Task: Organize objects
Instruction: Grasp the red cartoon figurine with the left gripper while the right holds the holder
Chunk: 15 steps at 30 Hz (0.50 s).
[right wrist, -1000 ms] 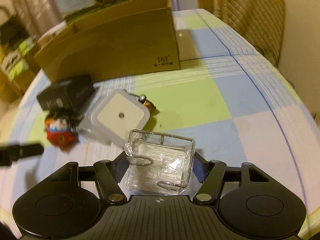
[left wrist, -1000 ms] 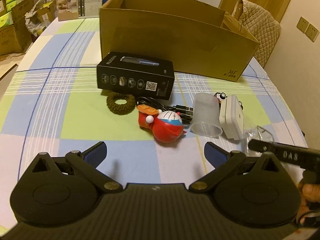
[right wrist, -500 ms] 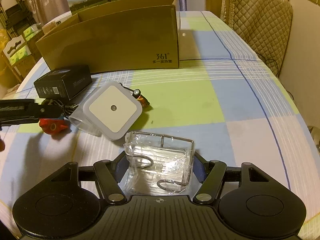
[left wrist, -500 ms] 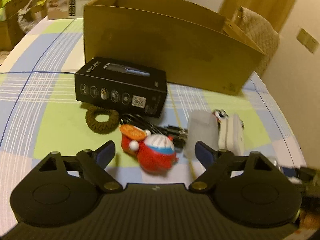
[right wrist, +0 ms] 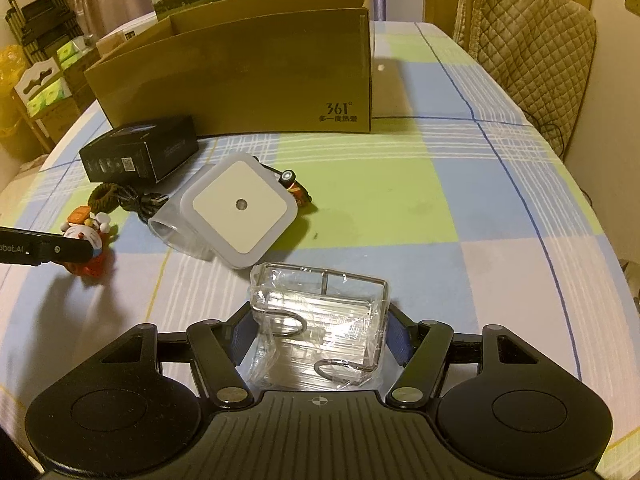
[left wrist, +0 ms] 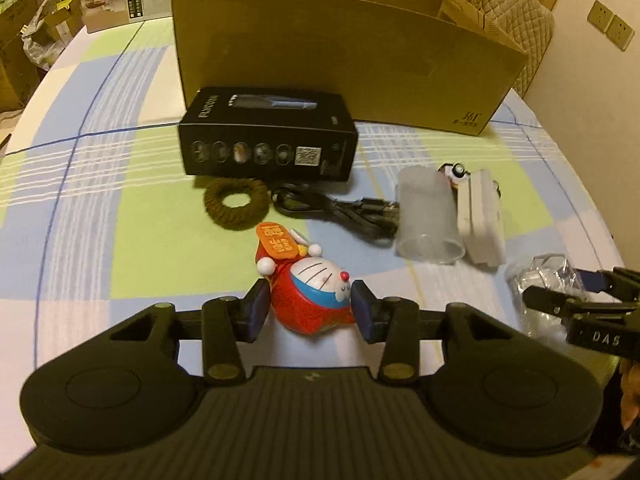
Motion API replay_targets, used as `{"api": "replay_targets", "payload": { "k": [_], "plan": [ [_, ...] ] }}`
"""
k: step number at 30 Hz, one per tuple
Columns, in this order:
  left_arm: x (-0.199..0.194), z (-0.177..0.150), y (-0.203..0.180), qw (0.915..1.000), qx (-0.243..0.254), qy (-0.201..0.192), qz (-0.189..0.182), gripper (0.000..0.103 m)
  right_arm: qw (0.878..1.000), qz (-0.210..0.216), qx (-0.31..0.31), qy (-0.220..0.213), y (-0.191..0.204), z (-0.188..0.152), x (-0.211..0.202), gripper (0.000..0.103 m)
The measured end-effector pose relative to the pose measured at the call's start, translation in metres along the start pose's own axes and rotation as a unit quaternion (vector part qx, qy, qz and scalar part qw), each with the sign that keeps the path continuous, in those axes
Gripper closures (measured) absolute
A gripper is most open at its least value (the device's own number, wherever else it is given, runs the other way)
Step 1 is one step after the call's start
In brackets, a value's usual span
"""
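On the worktop (left wrist: 100,220) | left hand-held gripper (left wrist: 307,306) clenched on red toy (left wrist: 310,296), lying crosswise | right hand-held gripper (right wrist: 316,330) grasping wrapped wire rack (right wrist: 320,316) | cardboard box (left wrist: 340,56) straight ahead, beyond both.

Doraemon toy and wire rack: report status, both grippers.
Left gripper shut on toy, on the cloth. Right gripper shut on wrapped rack. Box behind; night light and cup between.
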<state>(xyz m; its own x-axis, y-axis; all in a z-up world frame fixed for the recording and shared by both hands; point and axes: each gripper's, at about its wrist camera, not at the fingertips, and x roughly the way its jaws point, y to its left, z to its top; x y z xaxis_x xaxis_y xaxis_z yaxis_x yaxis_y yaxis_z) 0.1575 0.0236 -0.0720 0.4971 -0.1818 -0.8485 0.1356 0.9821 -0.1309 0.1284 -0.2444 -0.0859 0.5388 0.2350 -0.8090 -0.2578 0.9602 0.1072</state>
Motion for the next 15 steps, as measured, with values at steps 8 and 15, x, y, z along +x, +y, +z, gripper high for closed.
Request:
{"api": "replay_targets", "payload": {
  "k": [8, 15],
  "plan": [
    [0.012, 0.004, -0.007, 0.9993, -0.005, -0.020, 0.031, 0.054, 1.000, -0.003, -0.008, 0.001, 0.002, 0.001, 0.001, 0.040],
    [0.026, 0.004, -0.014, 0.9989, 0.003, -0.017, 0.043, 0.064, 1.000, -0.007, -0.014, -0.002, 0.004, 0.002, 0.003, 0.040]
  ]
}}
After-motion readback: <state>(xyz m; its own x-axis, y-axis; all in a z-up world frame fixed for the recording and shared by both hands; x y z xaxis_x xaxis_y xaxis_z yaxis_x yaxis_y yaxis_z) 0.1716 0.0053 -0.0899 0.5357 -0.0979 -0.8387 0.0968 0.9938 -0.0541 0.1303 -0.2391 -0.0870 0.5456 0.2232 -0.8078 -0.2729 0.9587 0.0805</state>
